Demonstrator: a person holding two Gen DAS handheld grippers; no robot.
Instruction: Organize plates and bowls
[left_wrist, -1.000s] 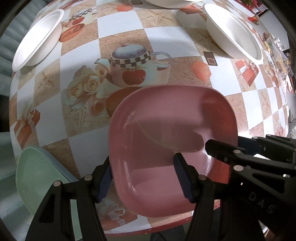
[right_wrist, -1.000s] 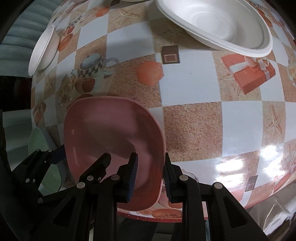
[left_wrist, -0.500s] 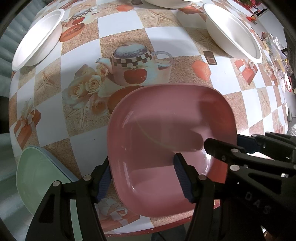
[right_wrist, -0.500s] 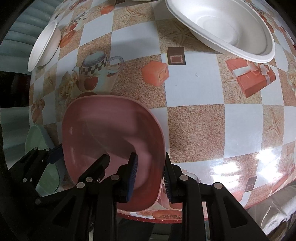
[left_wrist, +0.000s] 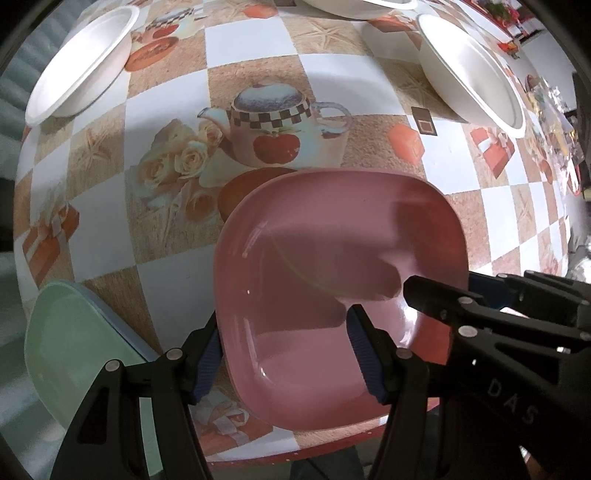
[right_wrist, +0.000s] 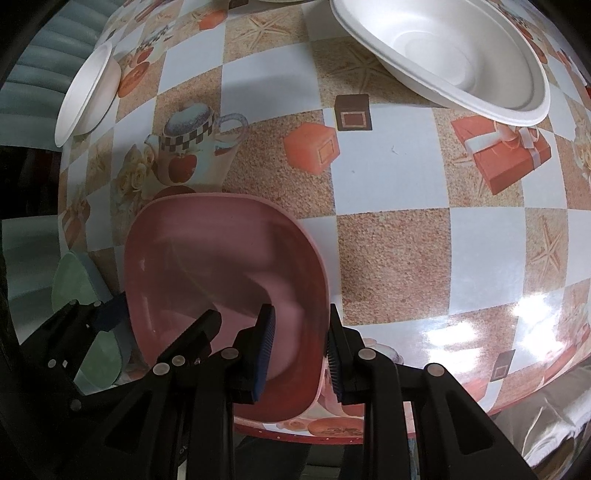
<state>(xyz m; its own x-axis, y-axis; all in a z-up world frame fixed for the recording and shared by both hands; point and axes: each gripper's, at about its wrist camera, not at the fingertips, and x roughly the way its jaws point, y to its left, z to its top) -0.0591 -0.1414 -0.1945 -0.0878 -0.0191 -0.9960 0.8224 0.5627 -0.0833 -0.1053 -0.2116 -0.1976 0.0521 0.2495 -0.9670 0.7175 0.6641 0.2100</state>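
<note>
A pink square plate (left_wrist: 332, 258) lies on the printed tablecloth (left_wrist: 255, 48) near the table's front edge. My left gripper (left_wrist: 284, 354) points straight down and straddles the plate's left rim. Its outer pad sits against the edge, its inner pad stands well inside over the plate's floor, and the jaws are apart. My right gripper (right_wrist: 300, 347) is shut on the pink plate (right_wrist: 221, 266) at its right rim, one pad inside and one outside. A green plate (left_wrist: 74, 350) rests on a blue one at the near left corner.
White foam bowls stand at the far left (left_wrist: 81, 62) and far right (left_wrist: 472, 70), and a third shows at the top edge. In the right wrist view the big white bowl (right_wrist: 443, 55) is far right. The table's red front edge (left_wrist: 295, 454) runs just below the plate.
</note>
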